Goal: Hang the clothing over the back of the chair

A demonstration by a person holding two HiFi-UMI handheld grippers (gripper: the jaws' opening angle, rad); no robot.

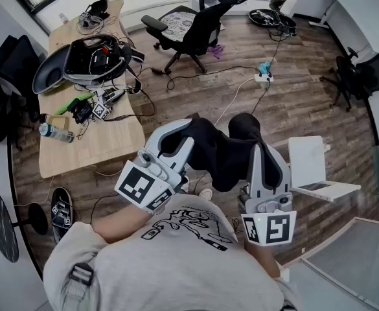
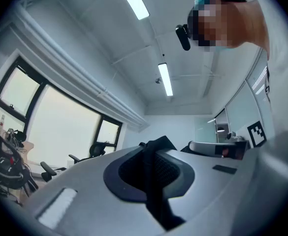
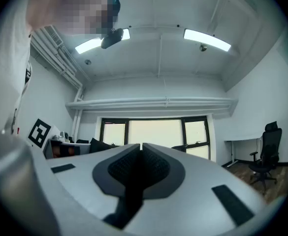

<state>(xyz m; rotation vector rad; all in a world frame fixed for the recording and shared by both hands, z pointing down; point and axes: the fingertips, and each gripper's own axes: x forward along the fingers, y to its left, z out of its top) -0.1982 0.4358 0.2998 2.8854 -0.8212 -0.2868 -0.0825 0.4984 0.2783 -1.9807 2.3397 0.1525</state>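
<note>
Left gripper (image 1: 184, 141): grey jaws pressed together on one end of the black fabric garment (image 1: 218, 151). Its own view shows the cloth (image 2: 152, 191) pinched between the pads.
Right gripper (image 1: 254, 148): jaws also clamped on the garment, with cloth (image 3: 126, 195) running down between the pads.
Garment position: bunched in the air between both grippers, just ahead of the person, above the brown wooden floor (image 1: 293, 102). Its long axis runs left to right.
Head view only: the garment's full sag. The gripper views show only ceiling and windows beyond the jaws.
Open grey hard case (image 1: 50, 73): sits on the light wooden desk (image 1: 111, 141) and seems to hold black gear.
Black office chair (image 1: 202, 21): farthest off, well apart from the garment.
</note>
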